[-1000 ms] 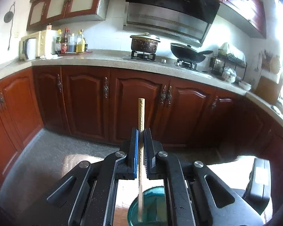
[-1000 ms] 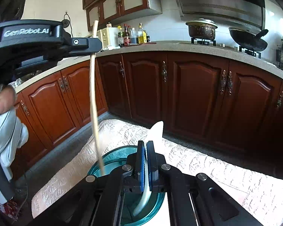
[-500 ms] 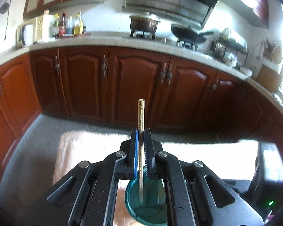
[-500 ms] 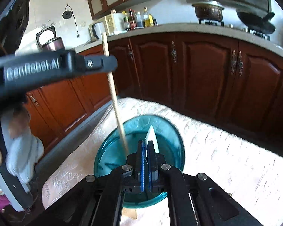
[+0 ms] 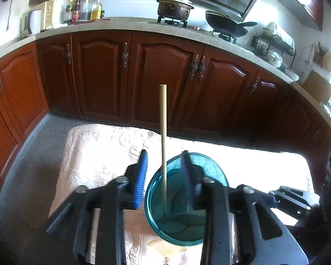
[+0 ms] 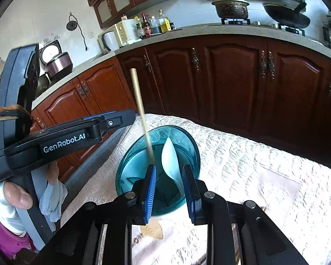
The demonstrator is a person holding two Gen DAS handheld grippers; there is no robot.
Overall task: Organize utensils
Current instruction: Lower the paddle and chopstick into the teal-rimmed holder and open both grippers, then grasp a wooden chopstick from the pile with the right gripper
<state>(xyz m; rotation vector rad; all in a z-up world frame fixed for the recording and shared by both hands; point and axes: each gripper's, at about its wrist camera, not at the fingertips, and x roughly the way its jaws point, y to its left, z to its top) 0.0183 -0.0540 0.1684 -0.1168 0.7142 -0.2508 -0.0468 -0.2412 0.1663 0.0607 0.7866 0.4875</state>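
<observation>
**Chopstick and spoon loose in the cup**

A teal cup (image 5: pixel 185 198) stands on the cloth-covered counter (image 6: pixel 242 165), near its left edge in the right wrist view. A chopstick (image 5: pixel 163 137) stands in the cup, lower end inside, upper part leaning up above the rim. A white spoon (image 6: pixel 171 161) also sits in the cup, bowl end up and resting against the inside.

The left tool (image 5: pixel 164 172) hangs over the cup with its jaws spread; they have just been opening. The chopstick rises between the pads, touching neither. A gloved hand (image 6: pixel 13 198) holds this tool by its grip.

The right tool (image 6: pixel 168 185) is low over the near rim of the cup, and its jaws have just been opening too. They stand apart, with the spoon's handle in the gap and clear of both blue pads (image 6: pixel 151 190).
</observation>
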